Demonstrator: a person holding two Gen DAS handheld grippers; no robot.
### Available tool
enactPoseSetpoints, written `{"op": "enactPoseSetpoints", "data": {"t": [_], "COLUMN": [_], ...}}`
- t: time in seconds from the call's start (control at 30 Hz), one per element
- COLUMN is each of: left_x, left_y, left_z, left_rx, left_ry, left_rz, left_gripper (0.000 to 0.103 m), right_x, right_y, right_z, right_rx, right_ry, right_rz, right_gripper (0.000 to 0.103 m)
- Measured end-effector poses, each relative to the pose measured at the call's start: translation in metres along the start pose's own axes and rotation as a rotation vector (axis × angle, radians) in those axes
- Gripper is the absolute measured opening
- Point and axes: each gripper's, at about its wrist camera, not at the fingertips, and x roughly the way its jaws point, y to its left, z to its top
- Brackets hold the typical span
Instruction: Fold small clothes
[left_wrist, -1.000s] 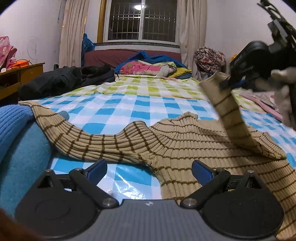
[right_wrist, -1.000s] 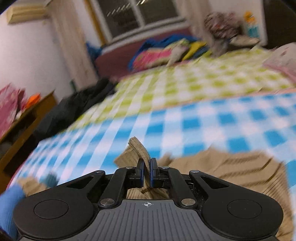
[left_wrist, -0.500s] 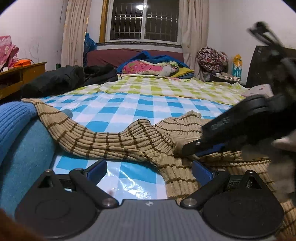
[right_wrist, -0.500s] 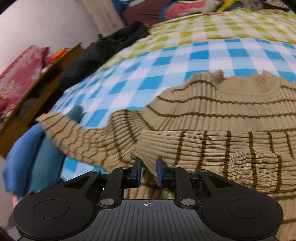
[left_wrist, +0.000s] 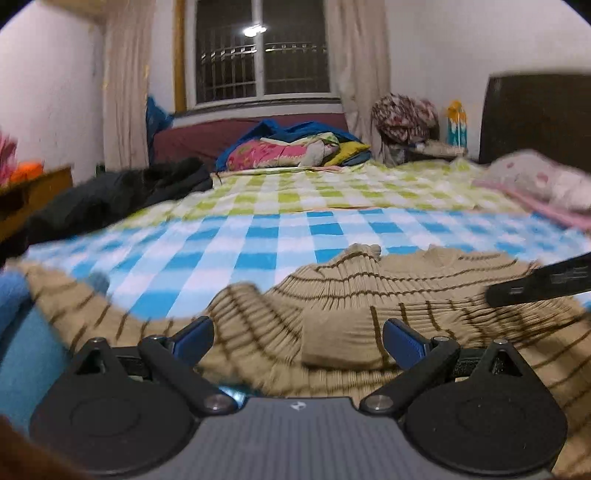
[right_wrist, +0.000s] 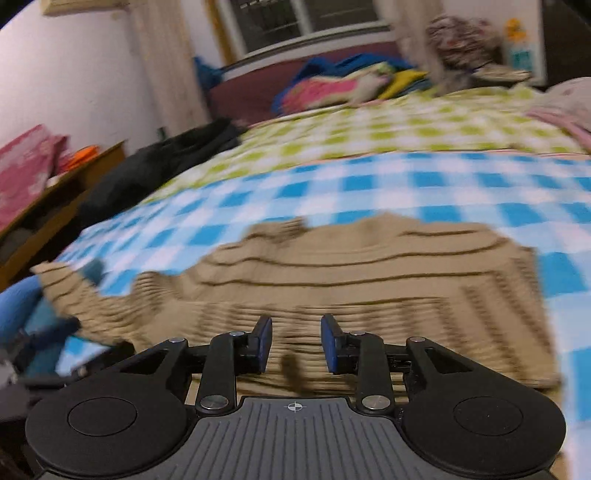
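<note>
A beige ribbed sweater with thin brown stripes (left_wrist: 369, 291) (right_wrist: 332, 273) lies flat on the blue-and-white checked bed sheet (left_wrist: 258, 229). One sleeve is folded across its body, its cuff (left_wrist: 336, 339) just ahead of my left gripper (left_wrist: 298, 341), which stands wide open over the knit, holding nothing. The other sleeve (left_wrist: 74, 306) stretches left onto blue cloth. My right gripper (right_wrist: 296, 343) hovers low over the sweater's lower part, its jaws opening and nothing between the pads. A dark edge of the right gripper (left_wrist: 543, 284) shows in the left wrist view at right.
A blue garment (left_wrist: 22, 347) lies at the near left of the bed. Dark clothes (left_wrist: 110, 199) and a wooden desk (right_wrist: 62, 192) are at the left. Bedding is piled (left_wrist: 291, 147) under the window, with a pink pillow (left_wrist: 539, 181) and dark headboard at right.
The right gripper carried the sleeve down across the sweater's body, let it go and drew back with jaws widening. The left gripper shifted right over the sweater, still open.
</note>
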Motion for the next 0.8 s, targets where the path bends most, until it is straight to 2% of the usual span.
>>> {"op": "enactPoseSetpoints", "data": {"t": [0.03,0.1,0.13,0.17,0.3,0.43,0.53,0.6,0.73,0.8], "left_x": [0.010,0.030,0.037,0.043,0.047,0.047,0.047,0.047,0.048,0.047], "left_y": [-0.008,-0.020,-0.024,-0.027,-0.023,-0.018,-0.022,-0.024,-0.017,-0.019], "left_z": [0.002,0.002,0.001,-0.002,-0.009,-0.009,-0.008,-0.008,-0.004,-0.003], "left_rx": [0.035,0.094,0.117,0.140,0.167,0.157,0.176,0.192,0.157,0.175], "left_ry": [0.006,0.043,0.066,0.087,0.088,0.113,0.124,0.132,0.160,0.160], "left_rz": [0.013,0.036,0.052,0.067,0.083,0.129,0.153,0.164,0.183,0.206], "left_gripper": [0.103,0.095,0.087,0.084,0.084,0.084,0.084,0.084,0.084,0.083], "right_x": [-0.002,-0.003,-0.003,-0.004,-0.019,-0.032,-0.024,-0.024,-0.036,-0.045], "right_y": [-0.009,-0.028,-0.035,-0.042,-0.057,-0.069,-0.077,-0.078,-0.082,-0.088], "right_z": [-0.003,-0.010,-0.014,-0.018,-0.027,-0.027,-0.029,-0.034,-0.039,-0.039], "right_rx": [0.014,0.048,0.068,0.079,0.091,0.151,0.188,0.189,0.206,0.234], "right_ry": [0.001,0.015,0.024,0.030,0.006,-0.082,-0.044,-0.038,-0.069,-0.118], "right_rz": [-0.012,-0.044,-0.045,-0.034,-0.003,-0.029,-0.064,-0.042,-0.005,-0.025], "right_gripper": [0.030,0.030,0.030,0.030,0.028,0.029,0.030,0.030,0.031,0.031]}}
